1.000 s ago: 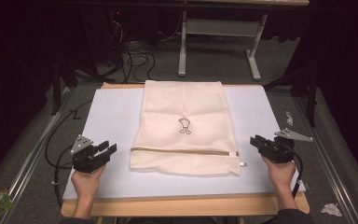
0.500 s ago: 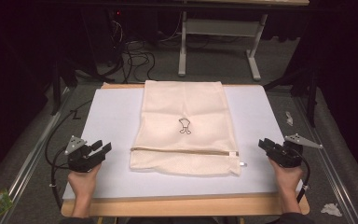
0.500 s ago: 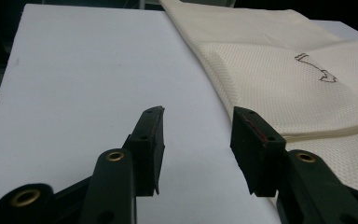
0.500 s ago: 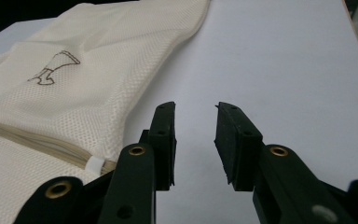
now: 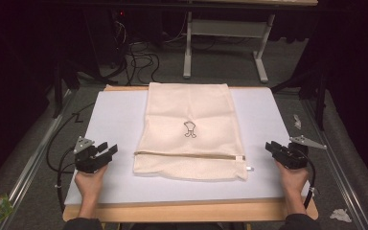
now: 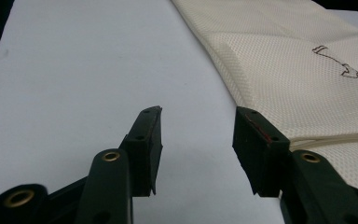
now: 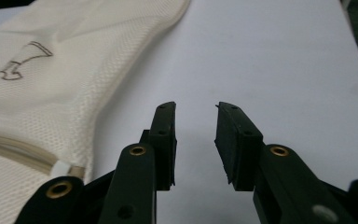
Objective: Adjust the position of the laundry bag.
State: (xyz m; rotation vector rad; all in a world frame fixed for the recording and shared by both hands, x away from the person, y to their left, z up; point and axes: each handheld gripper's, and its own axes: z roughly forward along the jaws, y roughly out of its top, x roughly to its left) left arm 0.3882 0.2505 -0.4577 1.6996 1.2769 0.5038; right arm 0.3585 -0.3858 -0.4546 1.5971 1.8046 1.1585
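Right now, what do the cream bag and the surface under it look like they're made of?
The bag: cream woven mesh fabric, matte, its fine grid plain in the left gripper view, with a zipper. The sheet under it: smooth, matte, pale, possibly paper or plastic.

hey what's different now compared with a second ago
Both hands drew back toward the near table edge. The left gripper, whose jaws have just been opening with nothing between them, and the right gripper hold nothing. The mesh bag lies flat, unmoved.

Bare white mat [image 5: 115, 115] flanks the mesh bag [image 5: 190, 129]; apparently unobstructed.
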